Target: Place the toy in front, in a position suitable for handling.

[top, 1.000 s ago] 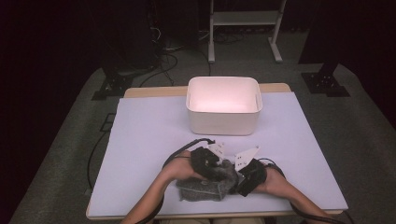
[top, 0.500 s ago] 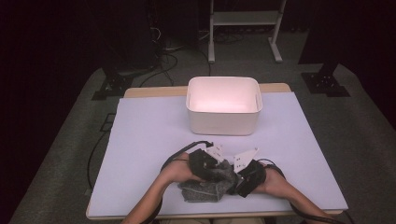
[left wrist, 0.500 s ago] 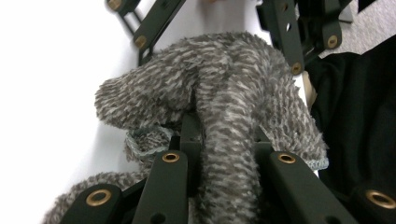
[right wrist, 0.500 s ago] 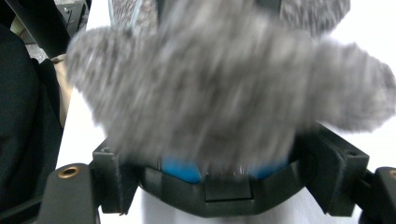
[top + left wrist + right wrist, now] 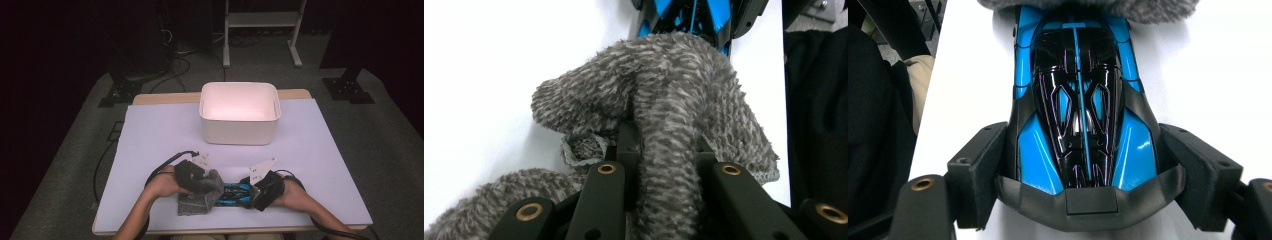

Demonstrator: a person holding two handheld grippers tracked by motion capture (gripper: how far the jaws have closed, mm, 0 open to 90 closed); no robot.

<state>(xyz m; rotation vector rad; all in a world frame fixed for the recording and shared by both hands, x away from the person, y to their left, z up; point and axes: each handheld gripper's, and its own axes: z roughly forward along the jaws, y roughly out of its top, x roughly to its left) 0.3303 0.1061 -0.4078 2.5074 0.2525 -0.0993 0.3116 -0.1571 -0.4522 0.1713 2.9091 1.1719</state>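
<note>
Your left gripper point(image 5: 212, 181) is clamped on a fold of the grey cloth point(image 5: 674, 115), which bunches up between its 2 jaws and drapes over one end of the toy car point(image 5: 235, 194). Your right gripper point(image 5: 248, 192) grips the blue and black car by its sides, 1 jaw against each flank point(image 5: 1083, 115). The car lies on the white table cover point(image 5: 150, 135) near your edge, between your 2 hands, with the white bin point(image 5: 239, 131) well beyond it.
</note>
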